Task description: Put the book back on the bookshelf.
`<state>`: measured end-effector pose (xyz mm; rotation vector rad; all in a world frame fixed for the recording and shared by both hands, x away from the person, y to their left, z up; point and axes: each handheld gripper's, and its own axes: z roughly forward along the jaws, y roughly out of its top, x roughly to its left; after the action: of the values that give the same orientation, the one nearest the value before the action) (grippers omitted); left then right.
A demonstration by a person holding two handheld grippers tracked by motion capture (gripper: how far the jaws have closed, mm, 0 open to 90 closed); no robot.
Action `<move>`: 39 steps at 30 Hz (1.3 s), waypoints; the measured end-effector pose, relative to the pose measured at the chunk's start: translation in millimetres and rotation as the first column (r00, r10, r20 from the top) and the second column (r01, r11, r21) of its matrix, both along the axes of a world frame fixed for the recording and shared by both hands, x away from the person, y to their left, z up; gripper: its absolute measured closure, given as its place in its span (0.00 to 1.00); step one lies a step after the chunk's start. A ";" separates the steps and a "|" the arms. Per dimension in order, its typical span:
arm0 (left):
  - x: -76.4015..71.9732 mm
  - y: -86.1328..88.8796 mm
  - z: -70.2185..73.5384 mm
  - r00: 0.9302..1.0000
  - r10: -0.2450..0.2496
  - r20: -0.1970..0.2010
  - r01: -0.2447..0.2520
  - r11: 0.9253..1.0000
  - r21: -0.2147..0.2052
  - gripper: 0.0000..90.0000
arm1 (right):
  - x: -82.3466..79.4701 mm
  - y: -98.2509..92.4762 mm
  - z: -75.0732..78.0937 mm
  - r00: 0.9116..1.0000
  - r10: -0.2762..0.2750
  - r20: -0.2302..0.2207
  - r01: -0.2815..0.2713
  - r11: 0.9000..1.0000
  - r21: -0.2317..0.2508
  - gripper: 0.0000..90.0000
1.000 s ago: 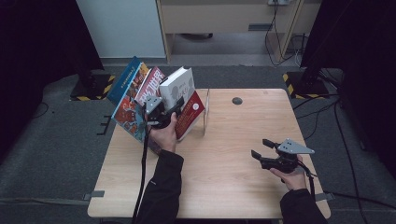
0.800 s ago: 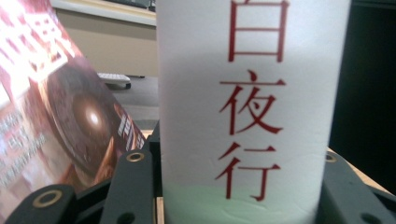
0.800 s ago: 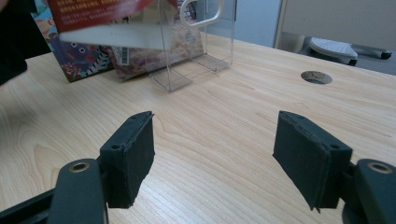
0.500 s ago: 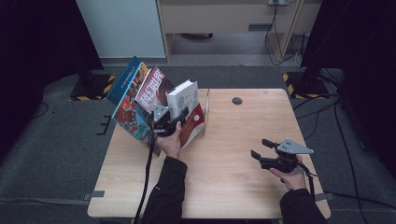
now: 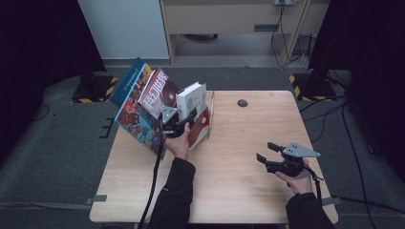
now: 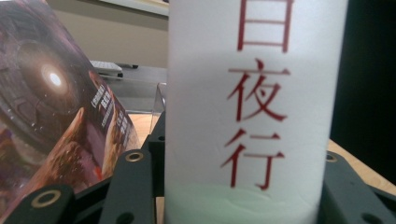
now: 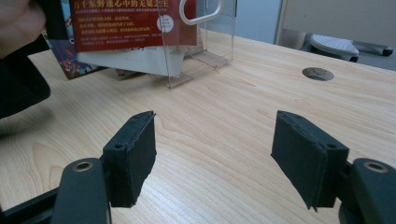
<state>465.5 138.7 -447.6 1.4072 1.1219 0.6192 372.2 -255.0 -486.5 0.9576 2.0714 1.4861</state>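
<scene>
at table's back-left, against clear acrylic bookend (image 5: 212,110), our left gripper (image 5: 177,125) clamps thick white book with red characters (image 6: 254,107); right gripper (image 5: 267,153) gapes empty. risk: we let go, leaning row of 3 books topples.

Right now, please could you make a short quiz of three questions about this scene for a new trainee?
1. True or false: the left gripper grips the white book.
2. The right gripper is: A) open above the bare table; B) shut on a pen; C) inside the clear bookend.
3. What colour are the characters on that book's spine?

Key: 1 true; 2 A; 3 red.
</scene>
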 end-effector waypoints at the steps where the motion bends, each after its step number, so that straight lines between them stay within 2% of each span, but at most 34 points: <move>1: -0.7 2.3 -0.2 1.000 -0.009 -0.006 0.009 1.000 0.000 0.59 | 0.3 0.1 -0.1 1.000 0.000 0.000 0.000 1.000 -0.002 0.34; 7: -10.6 8.4 -0.7 0.999 -0.043 -0.022 0.044 0.998 0.045 0.58 | -0.1 0.5 -0.1 1.000 -0.001 -0.001 0.001 1.000 -0.007 0.33; 8: -16.8 12.0 -1.4 0.998 -0.055 -0.036 0.057 0.997 0.060 0.58 | 0.1 0.5 -0.5 1.000 -0.003 -0.001 0.003 1.000 -0.017 0.33; 12: -26.3 23.2 -3.5 0.994 -0.087 -0.069 0.092 0.993 0.070 0.58 | -0.9 1.0 0.2 1.000 -0.003 0.000 0.003 1.000 -0.014 0.33; 18: -33.2 28.3 -6.7 0.991 -0.110 -0.077 0.117 0.989 0.095 0.57 | -0.4 1.6 -0.3 1.000 -0.006 -0.002 0.006 1.000 -0.021 0.33; 28: -42.3 25.4 -1.9 0.993 -0.109 -0.044 0.115 0.978 0.172 0.56 | -0.5 1.6 -0.2 1.000 -0.007 -0.002 0.007 1.000 -0.020 0.33; 33: -44.2 25.7 3.4 0.994 -0.107 -0.016 0.108 0.979 0.171 0.56 | -0.5 1.6 -0.2 1.000 -0.007 -0.002 0.007 1.000 -0.020 0.33; 35: -44.6 24.4 5.3 0.994 -0.107 -0.008 0.107 0.977 0.182 0.55 | -0.6 1.6 -0.2 1.000 -0.007 -0.003 0.007 1.000 -0.020 0.33; 37: -44.8 20.6 9.1 0.993 -0.114 0.008 0.110 0.972 0.207 0.55 | -0.3 1.5 -0.3 1.000 -0.008 -0.004 0.008 1.000 -0.020 0.33; 39: -44.3 18.2 10.7 0.993 -0.115 0.017 0.109 0.974 0.201 0.55 | 0.1 1.8 -0.7 1.000 -0.007 -0.005 0.007 1.000 -0.022 0.32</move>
<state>421.2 156.9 -436.9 1.6169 0.9715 0.6830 372.2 -253.2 -487.2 0.9603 2.0814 1.4555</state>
